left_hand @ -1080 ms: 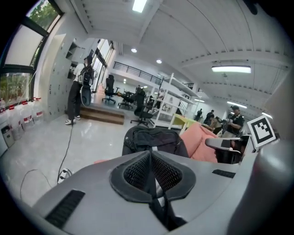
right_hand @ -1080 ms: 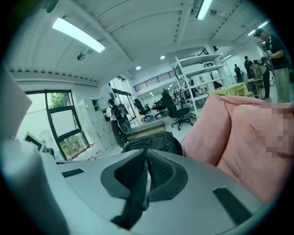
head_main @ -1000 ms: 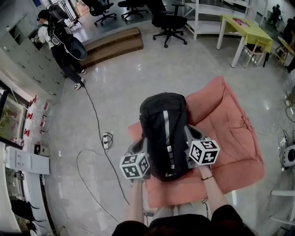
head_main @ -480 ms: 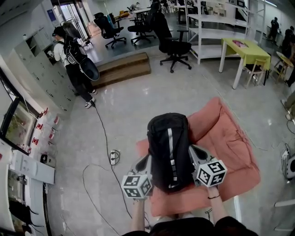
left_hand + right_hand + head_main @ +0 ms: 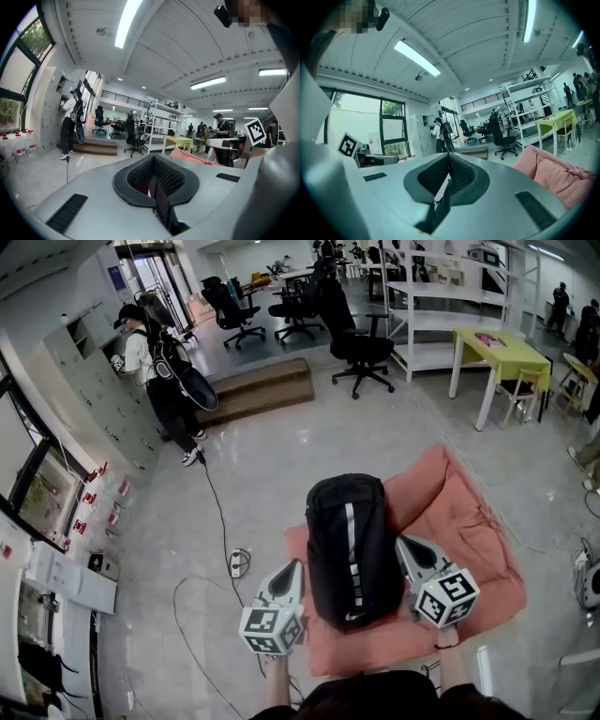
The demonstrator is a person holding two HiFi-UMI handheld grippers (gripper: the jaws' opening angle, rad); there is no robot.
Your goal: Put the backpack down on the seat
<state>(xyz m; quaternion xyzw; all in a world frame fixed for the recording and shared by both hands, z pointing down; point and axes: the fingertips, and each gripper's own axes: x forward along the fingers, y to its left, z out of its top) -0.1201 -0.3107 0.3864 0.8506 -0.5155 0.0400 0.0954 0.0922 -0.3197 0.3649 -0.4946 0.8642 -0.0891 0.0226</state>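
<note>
A black backpack point(image 5: 349, 554) with a grey centre stripe lies on the pink cushioned seat point(image 5: 469, 521) in the head view. My left gripper point(image 5: 295, 565) is just off the bag's left side, with its jaws shut and nothing between them. My right gripper point(image 5: 403, 542) is at the bag's right side, also shut and empty. In the left gripper view the shut left gripper point(image 5: 152, 159) points out across the room, with a strip of the pink seat point(image 5: 187, 154) beyond. The right gripper view shows the shut right gripper point(image 5: 449, 157) and the seat point(image 5: 553, 173) at the right.
A black cable and a power strip point(image 5: 239, 563) lie on the shiny floor to the seat's left. A person point(image 5: 169, 381) stands at the lockers at the far left. A wooden step point(image 5: 258, 390), office chairs point(image 5: 361, 343), white shelving and a yellow table point(image 5: 506, 348) stand further back.
Both grippers have drawn back from the backpack's sides towards me. The backpack stays lying on the seat. The head view has tilted up and shows more of the room.
</note>
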